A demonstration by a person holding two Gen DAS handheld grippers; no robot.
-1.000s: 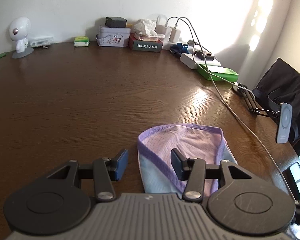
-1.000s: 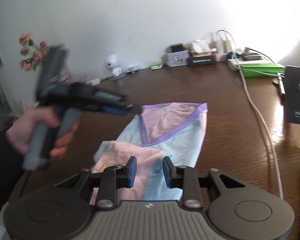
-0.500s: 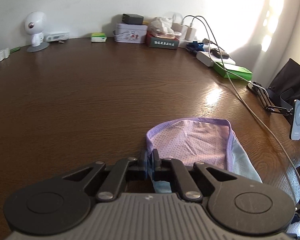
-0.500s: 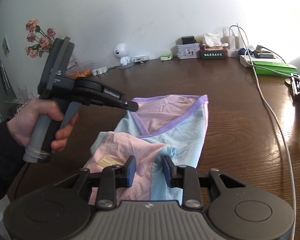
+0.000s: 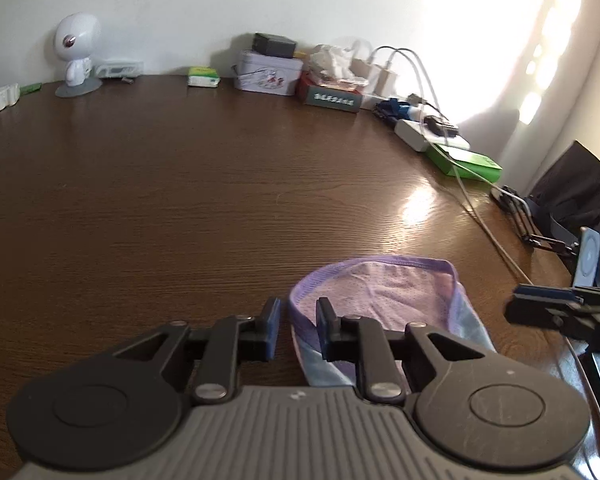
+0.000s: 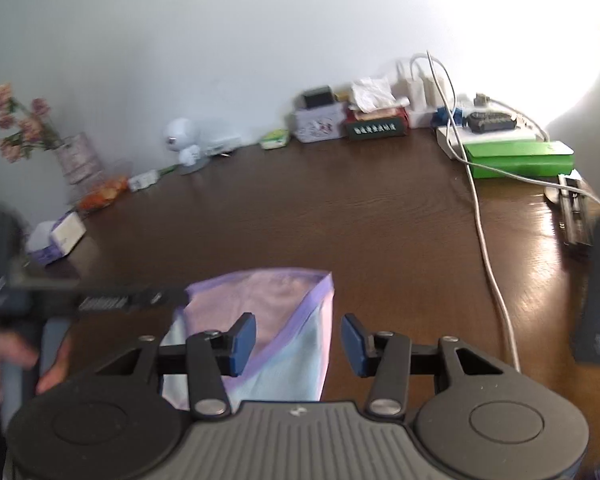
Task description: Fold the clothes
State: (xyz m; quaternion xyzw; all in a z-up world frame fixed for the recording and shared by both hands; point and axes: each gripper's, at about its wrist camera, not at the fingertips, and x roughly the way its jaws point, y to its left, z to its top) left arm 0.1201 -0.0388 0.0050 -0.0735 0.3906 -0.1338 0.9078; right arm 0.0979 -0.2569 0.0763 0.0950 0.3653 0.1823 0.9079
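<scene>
A small mesh garment [image 5: 380, 292], lilac-pink with a purple hem and pale blue panels, lies flat on the brown table. My left gripper [image 5: 298, 328] is open at the garment's left corner, and the purple hem runs loose through the narrow gap between its pads. In the right wrist view the garment [image 6: 268, 296] lies just ahead, and my right gripper [image 6: 298, 340] stands wide open over its right edge, holding nothing. The left gripper [image 6: 100, 300] shows blurred at the garment's left corner, held by a hand [image 6: 4, 360]. The right gripper's tip [image 5: 540, 312] shows at the right.
A white cable [image 6: 488, 248] runs down the table's right side past a green box [image 6: 516, 158]. Tins and a tissue box [image 5: 332, 88] line the back wall beside a white robot figure [image 5: 76, 56]. A flower vase [image 6: 76, 156] stands left and a phone stand [image 5: 588, 256] right.
The left gripper was shut on the purple hem half a second ago and has opened. The right gripper has opened wider and moved forward over the garment.
</scene>
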